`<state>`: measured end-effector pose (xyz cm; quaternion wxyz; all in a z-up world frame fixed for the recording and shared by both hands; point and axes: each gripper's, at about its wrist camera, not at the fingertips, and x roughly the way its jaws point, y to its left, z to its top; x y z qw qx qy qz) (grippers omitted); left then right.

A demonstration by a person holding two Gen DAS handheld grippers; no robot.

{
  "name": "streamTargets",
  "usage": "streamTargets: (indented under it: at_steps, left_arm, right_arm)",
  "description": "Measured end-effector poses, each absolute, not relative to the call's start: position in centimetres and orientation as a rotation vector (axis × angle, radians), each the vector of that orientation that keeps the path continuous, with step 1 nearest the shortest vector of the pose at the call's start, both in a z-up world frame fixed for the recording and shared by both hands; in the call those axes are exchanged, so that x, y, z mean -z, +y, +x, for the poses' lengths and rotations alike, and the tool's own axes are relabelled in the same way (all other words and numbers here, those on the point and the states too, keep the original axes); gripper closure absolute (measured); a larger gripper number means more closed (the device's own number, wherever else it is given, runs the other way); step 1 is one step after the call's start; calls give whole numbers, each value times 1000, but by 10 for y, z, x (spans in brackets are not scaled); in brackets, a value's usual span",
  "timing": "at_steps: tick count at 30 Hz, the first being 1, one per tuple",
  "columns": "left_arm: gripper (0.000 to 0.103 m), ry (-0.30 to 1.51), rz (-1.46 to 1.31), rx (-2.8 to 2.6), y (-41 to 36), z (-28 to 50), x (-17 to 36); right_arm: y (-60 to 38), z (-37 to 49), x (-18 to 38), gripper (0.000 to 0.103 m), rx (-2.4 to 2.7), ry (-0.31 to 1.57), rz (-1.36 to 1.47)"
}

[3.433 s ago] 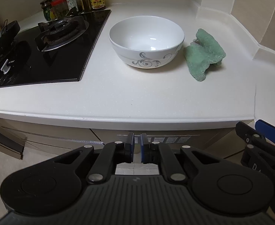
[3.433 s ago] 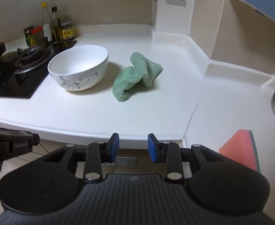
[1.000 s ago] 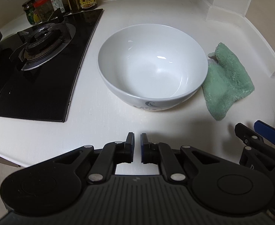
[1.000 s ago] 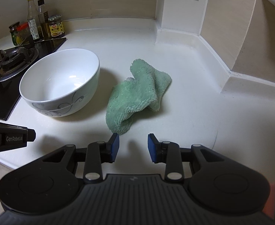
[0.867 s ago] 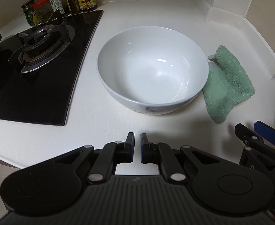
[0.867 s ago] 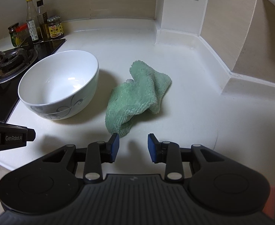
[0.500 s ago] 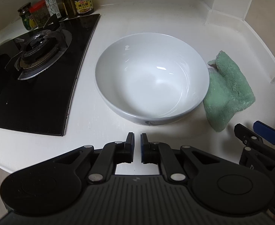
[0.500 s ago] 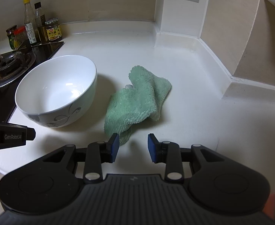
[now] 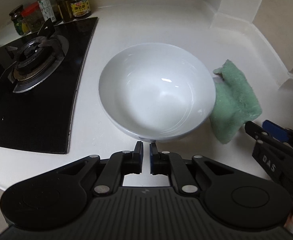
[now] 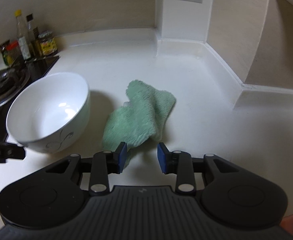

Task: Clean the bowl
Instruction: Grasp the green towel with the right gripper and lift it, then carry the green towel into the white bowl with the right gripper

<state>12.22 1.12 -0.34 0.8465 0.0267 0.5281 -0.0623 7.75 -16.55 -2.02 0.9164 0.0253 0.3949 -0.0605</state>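
Visibility is limited in both wrist views. One round white ceramic bowl (image 9: 156, 92) sits upright on the white countertop (image 9: 146, 20); its grey scroll pattern shows only from the right wrist, and its rim hides the near edge of one crumpled green terry cloth (image 10: 140, 118) lying just beside it. One black glass gas hob (image 9: 36, 100) is cut off at the frame edge. Behind the hob stand condiment bottles and jars (image 9: 52, 8), five as far as I can count; labels are unreadable. One orange corner at the lower right of the right wrist view cannot be identified.

My left gripper (image 9: 146, 153) is nearly closed with nothing between its blue pads, just short of the bowl's near wall. My right gripper (image 10: 141, 156) stands wide apart and empty, its left pad overlapping the cloth's near end; contact cannot be confirmed.
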Motion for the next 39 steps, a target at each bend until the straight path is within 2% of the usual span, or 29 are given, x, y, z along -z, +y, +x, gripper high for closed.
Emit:
streamTargets:
  at_steps: [17, 19, 20, 22, 26, 33, 39]
  left_arm:
    - [97, 1115, 58, 102, 32, 119, 2]
    - [97, 1110, 56, 92, 36, 119, 1]
    - [97, 1108, 55, 88, 37, 119, 1]
    - [97, 1106, 50, 79, 41, 119, 0]
    - [97, 1100, 38, 66, 49, 120, -2]
    - [97, 1090, 24, 62, 64, 123, -4]
    - [97, 1082, 6, 59, 81, 126, -5]
  right_arm:
    - [-177, 112, 42, 74, 151, 826, 146]
    - [-180, 113, 47, 81, 127, 826, 171]
    - [-181, 113, 48, 92, 108, 821, 183]
    - [-183, 110, 48, 92, 68, 791, 199]
    - [-179, 104, 27, 93, 20, 682, 132]
    - [-163, 104, -43, 93, -94, 518, 64]
    - [-148, 108, -97, 92, -221, 445, 63]
